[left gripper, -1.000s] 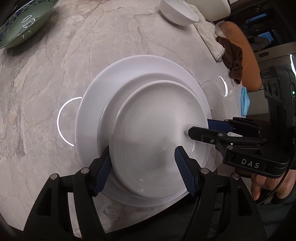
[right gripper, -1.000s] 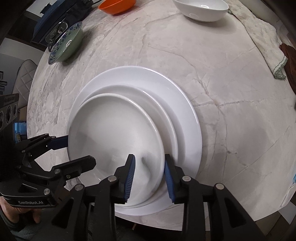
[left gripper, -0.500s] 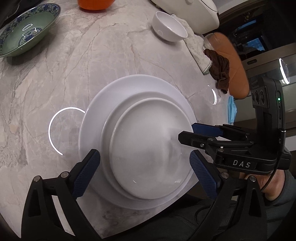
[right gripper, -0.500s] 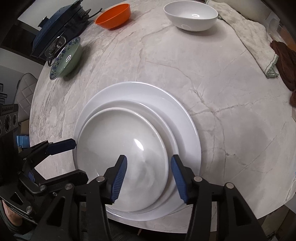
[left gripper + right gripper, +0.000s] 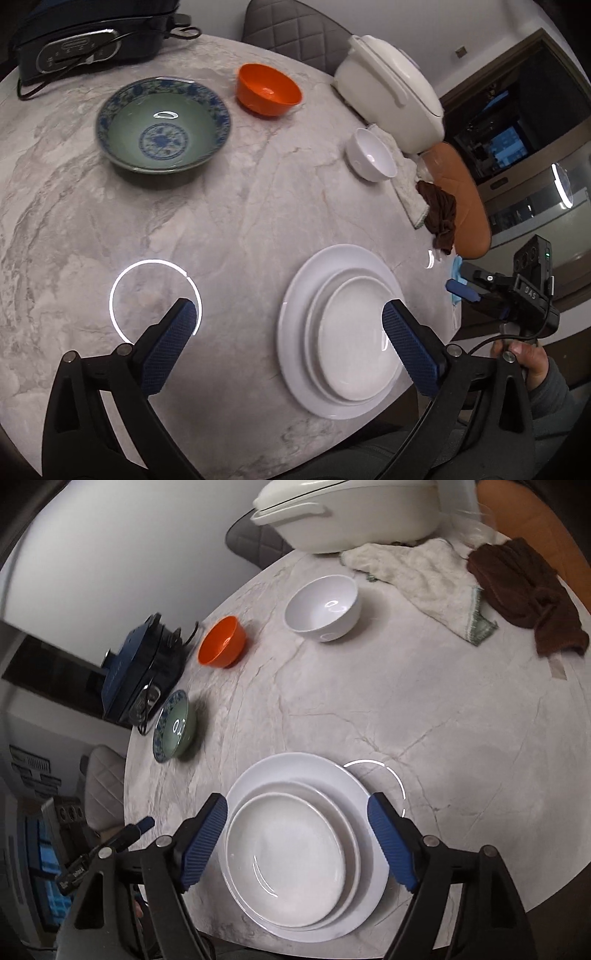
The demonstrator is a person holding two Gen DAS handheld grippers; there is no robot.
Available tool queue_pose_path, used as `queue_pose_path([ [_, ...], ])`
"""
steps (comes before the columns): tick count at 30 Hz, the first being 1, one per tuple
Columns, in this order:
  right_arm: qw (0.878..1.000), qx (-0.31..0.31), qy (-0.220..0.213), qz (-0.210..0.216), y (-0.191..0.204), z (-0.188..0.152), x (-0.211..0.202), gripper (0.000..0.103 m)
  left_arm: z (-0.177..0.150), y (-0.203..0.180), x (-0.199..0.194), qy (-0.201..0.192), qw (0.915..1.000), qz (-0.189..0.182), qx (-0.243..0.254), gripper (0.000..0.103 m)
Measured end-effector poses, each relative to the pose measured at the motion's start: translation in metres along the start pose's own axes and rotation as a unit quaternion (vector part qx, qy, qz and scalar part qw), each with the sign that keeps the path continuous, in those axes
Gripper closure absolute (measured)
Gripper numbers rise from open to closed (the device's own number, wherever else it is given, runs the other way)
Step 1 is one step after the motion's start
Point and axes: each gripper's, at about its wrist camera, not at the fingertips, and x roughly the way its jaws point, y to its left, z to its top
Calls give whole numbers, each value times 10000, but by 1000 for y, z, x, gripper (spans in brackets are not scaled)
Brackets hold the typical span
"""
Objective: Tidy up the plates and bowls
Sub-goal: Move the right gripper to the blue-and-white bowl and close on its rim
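Note:
Three white plates (image 5: 347, 343) lie nested, largest at the bottom, near the front edge of the marble table (image 5: 240, 221). My left gripper (image 5: 288, 317) hovers above and to their left, its jaws still opening and nothing between them. My right gripper (image 5: 297, 805) hangs over the same stack of plates (image 5: 291, 853). Its jaws are also opening and straddle the stack from above without touching it. Further back stand a green bowl with blue pattern (image 5: 162, 129), an orange bowl (image 5: 267, 90) and a white bowl (image 5: 371, 157).
A white lidded cooker (image 5: 388, 77) and a dark appliance (image 5: 85, 40) with a cable stand at the back. A white towel (image 5: 417, 576) and a brown cloth (image 5: 524, 590) lie at the right edge. An orange chair (image 5: 461, 199) stands beside the table.
Both grippers let go of the top plate, opened wide and lifted up and back from the stack. The plate now rests on the two beneath it.

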Motion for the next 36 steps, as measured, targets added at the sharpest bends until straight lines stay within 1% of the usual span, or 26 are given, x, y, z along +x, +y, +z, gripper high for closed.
queue_pose_path([
  [3, 9999, 131, -103, 43, -1, 2, -6, 22, 8, 38, -11, 83, 9993, 147, -322, 1],
  [5, 9997, 117, -71, 203, 8, 5, -3, 22, 17, 65, -15, 109, 9977, 360, -559, 1],
  [7, 9992, 81, 39, 397, 21, 9, 3, 24, 30, 88, -23, -9, 9961, 544, -687, 1],
  [9, 9982, -66, 138, 578, 41, 18, 12, 24, 46, 111, -27, -25, 9941, 664, -860, 1],
  [10, 9974, -160, 181, 682, 52, 22, 17, 24, 55, 121, -30, -75, 9930, 770, -895, 1],
  [12, 9944, -345, 407, 910, 78, 36, 34, 24, 75, 136, -37, -243, 9912, 927, -909, 1],
  [15, 9881, -809, 790, 1040, 120, 61, 69, 24, 107, 154, -41, -430, 9884, 1051, -1012, 1],
  [17, 9816, -1104, 1031, 1168, 146, 77, 98, 24, 130, 161, -37, -468, 9873, 1116, -1034, 1],
  [18, 9787, -1204, 1177, 1174, 158, 86, 115, 25, 139, 164, -34, -450, 9873, 1124, -1025, 2],
  [20, 9750, -1273, 1374, 1194, 173, 98, 145, 30, 155, 167, -25, -400, 9883, 1078, -1002, 2],
  [22, 9708, -1175, 1636, 1302, 182, 110, 176, 34, 166, 170, -14, -341, 9905, 937, -945, 2],
  [23, 9695, -1137, 1722, 1320, 185, 114, 189, 34, 170, 171, -8, -269, 9911, 904, -937, 2],
  [27, 9657, -1044, 2020, 1252, 188, 122, 234, 34, 175, 173, 18, -32, 9928, 746, -939, 2],
  [31, 9657, -1004, 2100, 1148, 186, 125, 257, 36, 177, 174, 39, 120, 9931, 717, -915, 4],
  [32, 9654, -986, 2119, 1154, 184, 125, 261, 38, 177, 175, 42, 123, 9932, 683, -933, 7],
  [33, 9651, -984, 2134, 1156, 184, 125, 264, 38, 178, 176, 45, 125, 9934, 630, -946, 15],
  [34, 9647, -987, 2155, 1146, 183, 124, 266, 39, 180, 176, 48, 136, 9936, 597, -950, 20],
  [36, 9641, -933, 2204, 1151, 181, 126, 272, 40, 183, 177, 55, 180, 9937, 575, -948, 42],
])
